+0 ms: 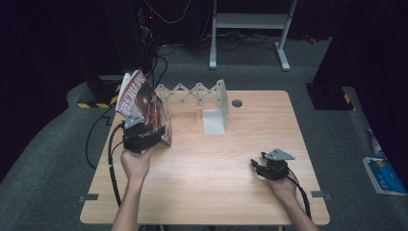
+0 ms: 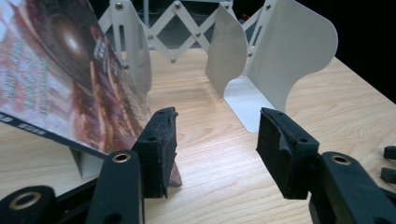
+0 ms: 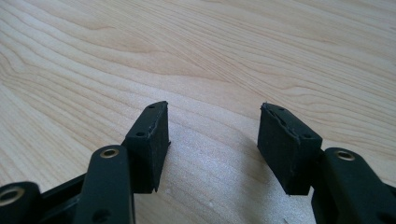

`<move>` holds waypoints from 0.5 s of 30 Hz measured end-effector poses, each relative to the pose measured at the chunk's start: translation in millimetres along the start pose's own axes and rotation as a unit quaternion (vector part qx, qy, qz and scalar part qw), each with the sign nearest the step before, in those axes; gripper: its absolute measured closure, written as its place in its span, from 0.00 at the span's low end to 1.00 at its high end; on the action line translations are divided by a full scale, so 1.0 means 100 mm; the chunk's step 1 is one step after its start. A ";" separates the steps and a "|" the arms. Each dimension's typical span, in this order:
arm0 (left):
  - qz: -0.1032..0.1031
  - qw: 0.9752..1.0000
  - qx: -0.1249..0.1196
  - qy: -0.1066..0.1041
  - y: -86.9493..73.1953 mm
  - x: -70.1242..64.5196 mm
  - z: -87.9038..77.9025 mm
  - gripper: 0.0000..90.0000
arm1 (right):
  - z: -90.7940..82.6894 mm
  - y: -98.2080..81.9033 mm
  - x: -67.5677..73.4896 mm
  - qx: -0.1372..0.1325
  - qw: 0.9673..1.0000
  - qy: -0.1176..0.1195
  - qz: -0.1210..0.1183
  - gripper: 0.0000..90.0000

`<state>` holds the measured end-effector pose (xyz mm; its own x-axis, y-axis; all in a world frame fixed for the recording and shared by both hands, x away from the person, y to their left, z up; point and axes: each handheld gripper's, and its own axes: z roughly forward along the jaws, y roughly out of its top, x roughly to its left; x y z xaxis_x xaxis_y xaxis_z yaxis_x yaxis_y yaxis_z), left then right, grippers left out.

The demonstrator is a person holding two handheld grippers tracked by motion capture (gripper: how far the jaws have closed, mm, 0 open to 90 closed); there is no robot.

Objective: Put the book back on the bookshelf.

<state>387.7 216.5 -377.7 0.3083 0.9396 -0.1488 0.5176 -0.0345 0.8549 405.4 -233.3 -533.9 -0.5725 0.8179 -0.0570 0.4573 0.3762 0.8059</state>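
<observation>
A red-covered magazine [image 1: 142, 101] leans tilted at the left end of a white folding book rack [image 1: 197, 91], with a second book behind it. My left gripper [image 1: 144, 132] is held right in front of the magazine's lower edge. In the left gripper view the magazine [image 2: 60, 70] lies just outside the left jaw, touching or nearly touching it. The left gripper [image 2: 217, 119] is open with only bare table between the jaws. The rack's white end plate [image 2: 285, 51] stands ahead. My right gripper [image 1: 256, 163] rests low at the table's front right, and it is open [image 3: 215, 114] over bare wood.
The wooden table [image 1: 216, 192] has a round cable hole [image 1: 236, 103] at the back right of the rack. A white desk frame [image 1: 250, 21] and cables stand on the floor behind. A blue and white object [image 1: 385, 175] lies on the floor at right.
</observation>
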 end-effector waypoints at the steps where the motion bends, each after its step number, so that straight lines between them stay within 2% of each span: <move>1: 0.000 1.000 0.000 -0.002 0.00 -0.01 0.00 0.52 | 0.00 0.00 0.00 0.000 1.000 0.000 0.001 0.48; 15: 0.003 1.000 0.003 -0.017 -0.05 -0.10 0.05 0.52 | 0.00 0.00 0.00 0.000 1.000 0.002 0.002 0.48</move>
<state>386.0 205.1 -382.9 0.3382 0.9271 -0.1614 0.5209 -0.0416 0.8526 405.7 -233.4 -534.1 -0.5735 0.8176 -0.0511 0.4599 0.3729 0.8059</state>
